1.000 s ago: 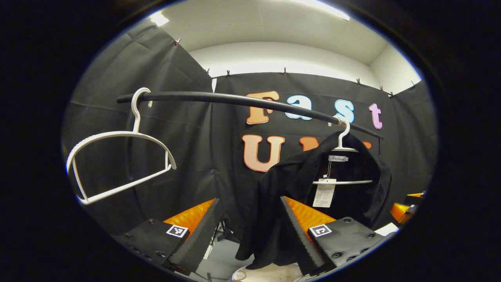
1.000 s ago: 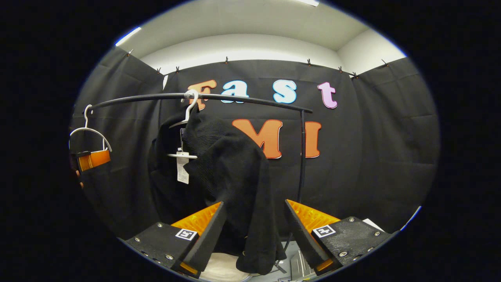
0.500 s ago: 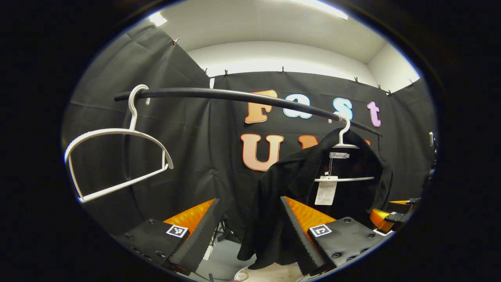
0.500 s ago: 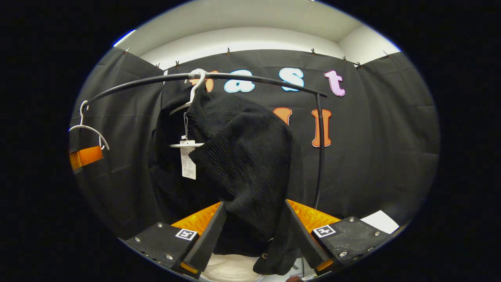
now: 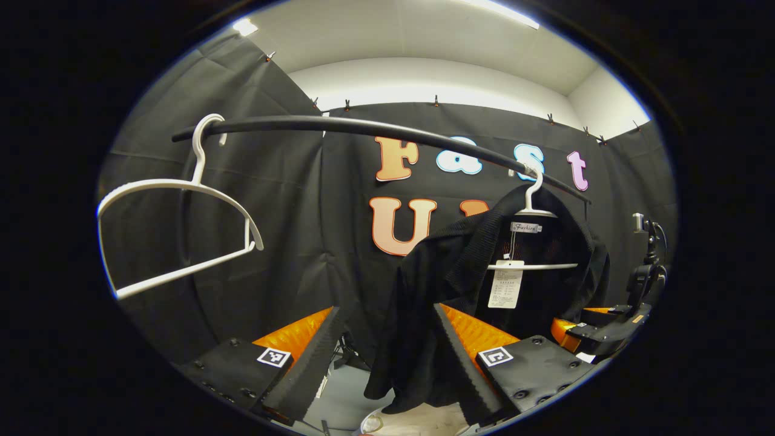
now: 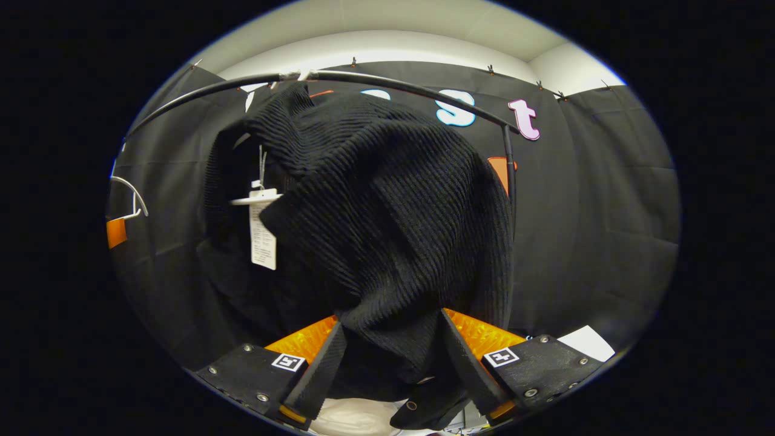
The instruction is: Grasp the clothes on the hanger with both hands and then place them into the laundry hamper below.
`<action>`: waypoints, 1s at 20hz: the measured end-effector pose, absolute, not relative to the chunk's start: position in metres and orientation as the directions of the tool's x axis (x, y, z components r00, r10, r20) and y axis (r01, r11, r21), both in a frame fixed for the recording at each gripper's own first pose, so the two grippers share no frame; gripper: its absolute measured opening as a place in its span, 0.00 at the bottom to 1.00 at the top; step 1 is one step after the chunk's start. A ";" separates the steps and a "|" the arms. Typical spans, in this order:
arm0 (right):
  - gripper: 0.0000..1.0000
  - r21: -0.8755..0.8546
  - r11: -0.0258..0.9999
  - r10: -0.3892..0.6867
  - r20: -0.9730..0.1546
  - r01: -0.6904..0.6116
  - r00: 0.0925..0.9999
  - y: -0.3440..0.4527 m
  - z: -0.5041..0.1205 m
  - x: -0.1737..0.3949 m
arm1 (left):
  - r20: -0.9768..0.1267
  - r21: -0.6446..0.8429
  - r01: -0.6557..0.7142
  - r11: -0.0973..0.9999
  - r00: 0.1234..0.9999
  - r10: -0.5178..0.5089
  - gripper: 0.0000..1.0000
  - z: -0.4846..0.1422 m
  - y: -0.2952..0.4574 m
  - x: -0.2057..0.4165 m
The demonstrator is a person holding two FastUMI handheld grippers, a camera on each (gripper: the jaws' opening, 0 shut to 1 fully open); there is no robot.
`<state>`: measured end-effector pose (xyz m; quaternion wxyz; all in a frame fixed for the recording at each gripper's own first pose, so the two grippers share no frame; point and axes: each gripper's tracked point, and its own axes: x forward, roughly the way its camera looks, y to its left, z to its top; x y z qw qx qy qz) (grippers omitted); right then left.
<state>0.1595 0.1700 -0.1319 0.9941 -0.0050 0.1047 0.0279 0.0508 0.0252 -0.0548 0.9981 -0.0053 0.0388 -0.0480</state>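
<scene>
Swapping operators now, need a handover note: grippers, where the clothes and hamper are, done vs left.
Left gripper: open, holding nothing, short of the black garment.
Right gripper: open, the garment's lower part between its fingers, not clamped.
The garment hangs on a white hanger at the right end of the black rail; a bare white hanger hangs at the left end.
The pale thing below may be the laundry hamper; can't confirm.
Done: approach only.
Left: grip both sides, pull the garment off the hanger, lower it into the hamper.
</scene>
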 end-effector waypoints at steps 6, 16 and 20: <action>0.72 0.001 0.999 0.037 -0.208 -0.037 0.977 0.157 -0.132 0.181 | -0.100 -0.002 0.116 0.993 0.988 -0.116 0.97 -0.072 0.014 0.062; 0.17 0.023 0.998 0.062 -0.188 -0.059 0.980 0.142 -0.124 0.176 | -0.106 -0.020 0.235 0.972 0.966 -0.236 0.97 -0.100 -0.042 0.106; 0.08 0.026 0.997 0.078 -0.184 -0.074 0.980 0.140 -0.118 0.166 | -0.111 0.009 0.252 0.968 0.962 -0.250 0.95 -0.117 -0.056 0.126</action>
